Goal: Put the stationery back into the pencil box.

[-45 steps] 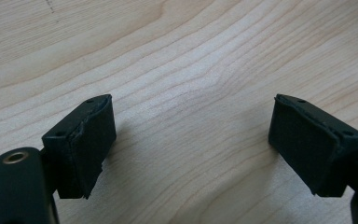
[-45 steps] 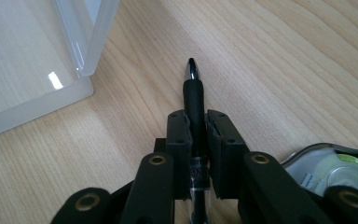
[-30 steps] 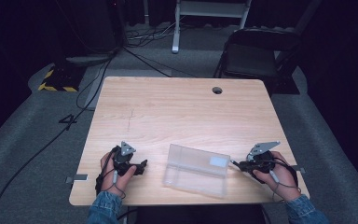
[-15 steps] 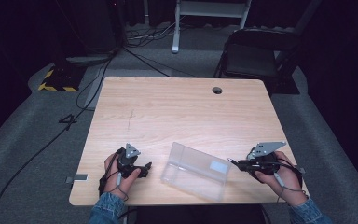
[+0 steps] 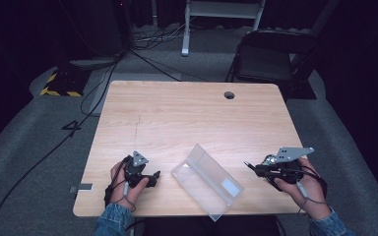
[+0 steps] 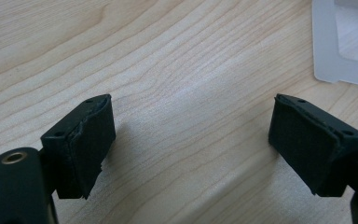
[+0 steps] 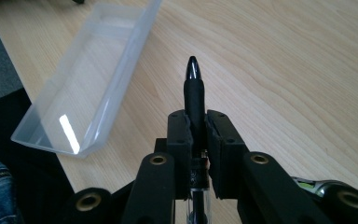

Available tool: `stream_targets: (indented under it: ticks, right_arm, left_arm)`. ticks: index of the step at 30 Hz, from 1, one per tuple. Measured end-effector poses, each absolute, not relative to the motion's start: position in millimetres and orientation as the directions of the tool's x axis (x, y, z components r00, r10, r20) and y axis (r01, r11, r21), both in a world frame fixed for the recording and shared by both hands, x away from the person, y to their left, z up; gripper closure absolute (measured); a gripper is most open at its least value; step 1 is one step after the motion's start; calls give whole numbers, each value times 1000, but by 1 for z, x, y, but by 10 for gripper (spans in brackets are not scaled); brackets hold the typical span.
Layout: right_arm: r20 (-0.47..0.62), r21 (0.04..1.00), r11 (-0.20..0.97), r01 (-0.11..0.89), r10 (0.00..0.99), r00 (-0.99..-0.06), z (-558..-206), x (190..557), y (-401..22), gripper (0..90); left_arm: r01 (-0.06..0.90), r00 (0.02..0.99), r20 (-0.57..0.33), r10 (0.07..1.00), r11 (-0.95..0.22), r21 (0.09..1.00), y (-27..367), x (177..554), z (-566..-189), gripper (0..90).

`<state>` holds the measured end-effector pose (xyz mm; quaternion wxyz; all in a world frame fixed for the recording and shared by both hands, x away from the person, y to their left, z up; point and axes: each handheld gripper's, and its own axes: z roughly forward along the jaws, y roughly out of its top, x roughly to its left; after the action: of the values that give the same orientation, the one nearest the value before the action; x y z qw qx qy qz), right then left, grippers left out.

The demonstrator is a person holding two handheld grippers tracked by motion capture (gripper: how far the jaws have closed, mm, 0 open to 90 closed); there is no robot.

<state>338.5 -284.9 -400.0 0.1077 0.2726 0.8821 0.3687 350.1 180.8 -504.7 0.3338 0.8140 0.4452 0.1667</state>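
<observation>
Gripping a black pen (image 7: 195, 95), your right gripper (image 7: 196, 128) has its jaws clamped on the barrel, tip pointing toward the clear plastic tray (image 5: 207, 181) lying near the table's (image 5: 187, 118) front edge. Your left gripper (image 6: 191, 144) rests on the wood, jaws wide apart.

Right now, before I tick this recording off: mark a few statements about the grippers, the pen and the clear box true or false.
1. The right gripper is shut on a black pen. True.
2. The left gripper grips the clear plastic rectangular box. False: its jaws stand open over bare wood, with the box off to one side.
3. The pen already lies inside the box. False: it is in the right gripper, beside the box.
4. The box sits near the front edge of the light wooden table, between the two grippers. True.
</observation>
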Motion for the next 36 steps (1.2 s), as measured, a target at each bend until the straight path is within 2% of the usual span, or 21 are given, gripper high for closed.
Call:
stream_targets:
  ticks: [7,14,36]
  right_arm:
    - [20,734,563,381,543,-840,-389,329,-277,802]
    - [44,759,552,346,486,-873,-381,321,-251,802]
    - [161,797,506,329,347,-924,-408,319,-174,802]
  left_arm:
    - [614,548,-26,836,-380,692,181,350,-505,151]
    - [614,548,-26,836,-380,692,181,350,-505,151]
    - [612,546,-25,837,-379,694,181,350,-505,151]
